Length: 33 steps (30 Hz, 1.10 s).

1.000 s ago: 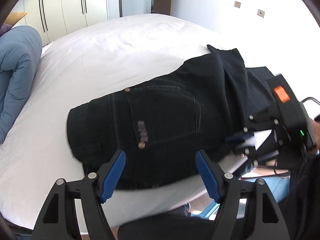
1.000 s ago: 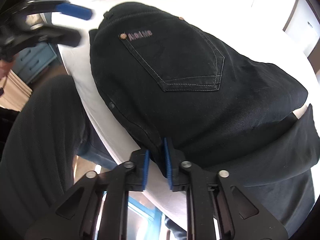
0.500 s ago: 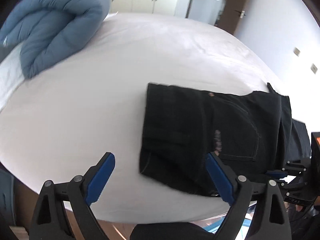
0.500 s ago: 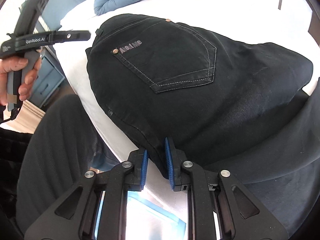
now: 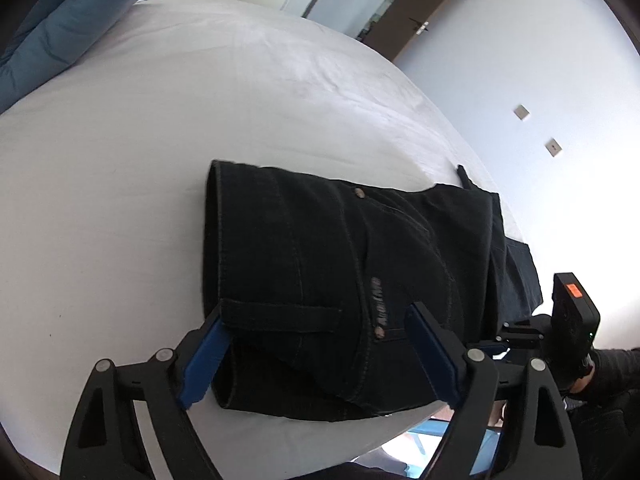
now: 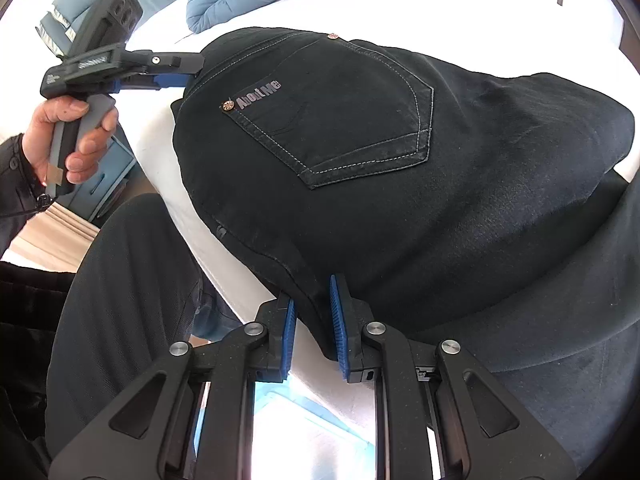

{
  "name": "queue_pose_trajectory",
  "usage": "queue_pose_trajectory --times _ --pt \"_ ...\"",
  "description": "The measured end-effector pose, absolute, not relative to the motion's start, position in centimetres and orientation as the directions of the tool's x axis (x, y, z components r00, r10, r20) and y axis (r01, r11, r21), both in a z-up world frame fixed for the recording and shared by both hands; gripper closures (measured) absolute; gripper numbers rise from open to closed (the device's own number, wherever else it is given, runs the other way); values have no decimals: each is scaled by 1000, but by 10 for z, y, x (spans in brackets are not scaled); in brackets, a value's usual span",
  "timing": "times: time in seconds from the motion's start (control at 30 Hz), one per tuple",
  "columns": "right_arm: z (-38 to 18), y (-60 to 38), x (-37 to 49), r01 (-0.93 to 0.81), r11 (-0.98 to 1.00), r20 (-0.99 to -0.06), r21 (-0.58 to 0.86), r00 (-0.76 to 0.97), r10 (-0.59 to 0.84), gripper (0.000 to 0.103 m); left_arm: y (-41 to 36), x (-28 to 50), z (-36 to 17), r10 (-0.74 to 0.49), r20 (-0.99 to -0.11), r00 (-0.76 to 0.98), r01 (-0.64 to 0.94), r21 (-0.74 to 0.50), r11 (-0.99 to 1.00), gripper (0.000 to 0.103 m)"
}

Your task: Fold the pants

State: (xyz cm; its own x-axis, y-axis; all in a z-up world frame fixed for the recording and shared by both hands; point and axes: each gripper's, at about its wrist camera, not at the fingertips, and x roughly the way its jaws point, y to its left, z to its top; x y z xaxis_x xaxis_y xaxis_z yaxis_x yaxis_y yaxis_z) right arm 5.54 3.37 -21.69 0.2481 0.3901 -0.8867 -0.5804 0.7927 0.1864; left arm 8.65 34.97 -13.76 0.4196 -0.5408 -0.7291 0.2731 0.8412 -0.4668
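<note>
Through the left wrist camera I see the black jeans point(image 5: 340, 280) lying on the white bed sheet point(image 5: 160, 120), close to the near edge of the mattress, already folded into a thick stack with the back pocket and its brand tab facing up. My left gripper point(image 5: 316, 354) has its jaws spread wide, straddling the waistband end of the stack; the blue pads sit on either side of the denim and have not closed on it. A blue duvet point(image 5: 60, 20) is bunched at the far corner of the bed, and the right gripper's body shows at the edge of the frame.

Through the right wrist camera, my right gripper point(image 6: 314, 330) has its jaws drawn narrow and pinching a folded edge of the jeans point(image 6: 400, 184) on the side nearest me. The left gripper point(image 6: 176, 74) reaches in at the waistband, held by the left hand point(image 6: 68, 136).

I judge the folding well along: the legs look doubled under the seat. What seems left is a grip at the waistband and a final fold or squaring up.
</note>
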Motion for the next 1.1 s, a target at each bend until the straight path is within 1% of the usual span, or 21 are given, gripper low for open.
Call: queue_pose_trajectory --times 0.03,0.07,0.17,0.23,0.33,0.4,0.43,0.5,0.53,0.7,0.73,0.83,0.9,0.93,0.97,1.0,1.03,1.1 --pt "-217 34 55 -581 792 -887 186 248 390 87 346 83 -131 -564 -717 411 301 -477 826 23" --pt "-217 33 56 -582 791 -887 186 247 390 87 345 83 -122 -601 -695 395 328 -504 799 29" --pt "-216 32 57 -585 788 -889 191 238 392 87 345 81 -85 -660 -643 388 386 -537 750 30" --pt "-216 31 59 -581 789 -889 199 231 395 87 357 80 -63 -668 -622 410 394 -540 744 30" --pt "-215 30 60 -580 789 -888 202 231 398 87 397 79 -34 -676 -533 509 349 -590 728 32" --pt "-215 30 61 -580 790 -887 200 234 397 87 426 79 -24 -621 -491 611 264 -612 745 32" --pt "-214 29 61 -578 791 -887 201 235 397 87 438 78 -24 -583 -491 647 212 -618 757 32" --pt "-216 29 61 -578 791 -887 201 236 397 87 443 76 -30 -468 -585 662 99 -551 829 32" --pt "-216 29 62 -578 791 -887 200 236 397 87 434 73 -34 -446 -616 649 101 -512 853 32" --pt "-217 29 61 -570 797 -886 202 241 396 87 348 58 -63 -465 -683 563 223 -416 881 32" --pt "-216 28 60 -568 798 -885 202 243 397 87 326 58 -74 -453 -712 536 247 -381 891 32" --pt "-217 26 59 -565 796 -878 217 243 412 87 274 61 -117 -401 -794 457 280 -299 912 32" --pt "-215 21 59 -563 792 -869 237 241 431 87 253 65 -163 -311 -878 363 275 -218 936 33" --pt "-212 19 58 -562 790 -864 245 242 441 87 247 63 -177 -283 -886 368 281 -183 942 33" --pt "-210 16 56 -563 787 -859 251 245 449 87 243 60 -179 -271 -872 408 297 -154 942 31" --pt "-207 14 54 -563 788 -857 249 251 450 87 242 59 -179 -263 -875 407 298 -146 944 32" --pt "-203 12 51 -564 788 -854 244 259 451 85 241 60 -175 -259 -878 403 291 -145 946 32" --pt "-192 5 41 -573 780 -832 253 283 478 57 237 60 -165 -211 -887 411 295 -89 951 32"
